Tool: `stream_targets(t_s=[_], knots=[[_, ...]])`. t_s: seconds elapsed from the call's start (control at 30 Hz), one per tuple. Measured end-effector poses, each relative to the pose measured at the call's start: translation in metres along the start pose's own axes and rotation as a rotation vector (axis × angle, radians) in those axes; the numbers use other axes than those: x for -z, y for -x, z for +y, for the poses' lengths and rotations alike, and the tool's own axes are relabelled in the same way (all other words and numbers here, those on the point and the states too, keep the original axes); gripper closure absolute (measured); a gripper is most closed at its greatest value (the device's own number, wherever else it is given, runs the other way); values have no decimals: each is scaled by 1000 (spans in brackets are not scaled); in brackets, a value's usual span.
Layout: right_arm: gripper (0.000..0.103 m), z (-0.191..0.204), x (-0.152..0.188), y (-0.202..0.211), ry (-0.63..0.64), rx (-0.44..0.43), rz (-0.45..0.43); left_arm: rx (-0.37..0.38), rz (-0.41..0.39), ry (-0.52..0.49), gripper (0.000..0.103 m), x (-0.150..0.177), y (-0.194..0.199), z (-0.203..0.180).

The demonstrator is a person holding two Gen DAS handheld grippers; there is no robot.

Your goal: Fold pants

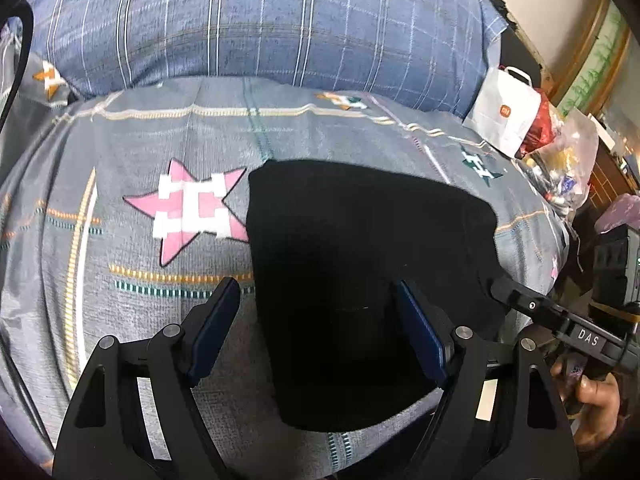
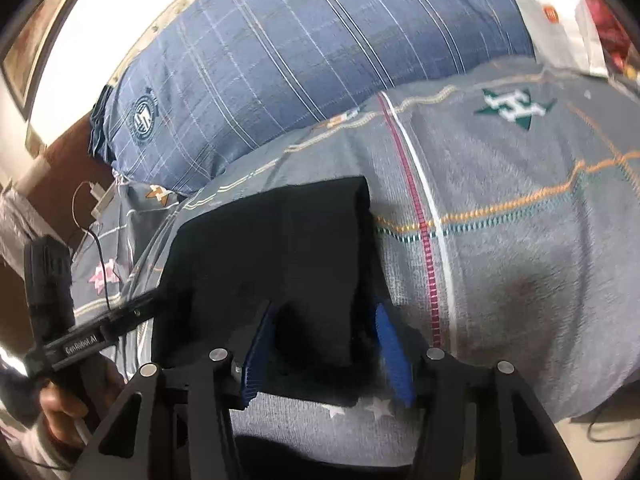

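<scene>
Black pants (image 1: 360,280) folded into a dark block, mid-frame on the grey bedsheet (image 1: 120,320). Left gripper (image 1: 316,292) spread wide, near edge of the fabric between its pads. Right gripper (image 2: 324,320) also wide over the pants' corner. "DAS" readable lower right, "GenRobot.AI" lower left. Orange logo on white bag (image 1: 506,110) too blurry. Fold details lost in black.

A home bedroom is showing here: a grey bedsheet (image 1: 168,128) printed with stars and stripes is covering a bed, and a big blue checked pillow (image 1: 256,20) is lying along its far edge at twelve o'clock. At two o'clock in the left wrist view, a white paper bag (image 1: 506,110) and plastic bags (image 1: 560,148) of odds and ends are sitting at the bedside.
</scene>
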State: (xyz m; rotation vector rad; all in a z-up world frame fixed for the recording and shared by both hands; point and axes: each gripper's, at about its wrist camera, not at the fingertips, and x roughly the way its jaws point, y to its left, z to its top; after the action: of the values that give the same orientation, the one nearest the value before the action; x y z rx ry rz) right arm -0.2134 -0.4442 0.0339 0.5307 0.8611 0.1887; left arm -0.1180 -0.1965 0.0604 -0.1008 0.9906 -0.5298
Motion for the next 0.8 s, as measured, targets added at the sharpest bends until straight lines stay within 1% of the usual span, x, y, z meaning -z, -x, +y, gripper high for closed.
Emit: stream_targets(t_s=[0.07,0.1,0.2,0.27,0.33,0.37,0.4,0.43,0.5,0.6,0.8], knots=[[48,-4,0,-5,-23,-23,4,10,8,9,22,1,-4,2],[46,-6,0,-8,-35,-44,10,17,12,11,21,1,-6,2],[40,-10,0,-23,-63,-82,50,34,31,17,20,0,-13,3],[39,-10,1,-26,-60,-103,39,39,37,13,19,-1,-16,2],[37,-6,0,-28,-39,-99,36,41,37,10,18,-1,-18,1],[35,-4,0,-29,-26,-97,36,41,39,9,16,-2,-20,1],[34,-2,-1,-29,-14,-92,36,32,41,12,8,-2,-22,1],[33,-1,-1,-30,-8,-89,35,25,41,17,7,-3,-24,2],[30,2,0,-32,6,-87,34,30,33,16,7,-3,-25,3],[28,3,1,-34,11,-87,21,26,25,8,4,-2,-26,1],[27,5,1,-37,14,-79,2,6,15,-11,1,-2,-30,-3]])
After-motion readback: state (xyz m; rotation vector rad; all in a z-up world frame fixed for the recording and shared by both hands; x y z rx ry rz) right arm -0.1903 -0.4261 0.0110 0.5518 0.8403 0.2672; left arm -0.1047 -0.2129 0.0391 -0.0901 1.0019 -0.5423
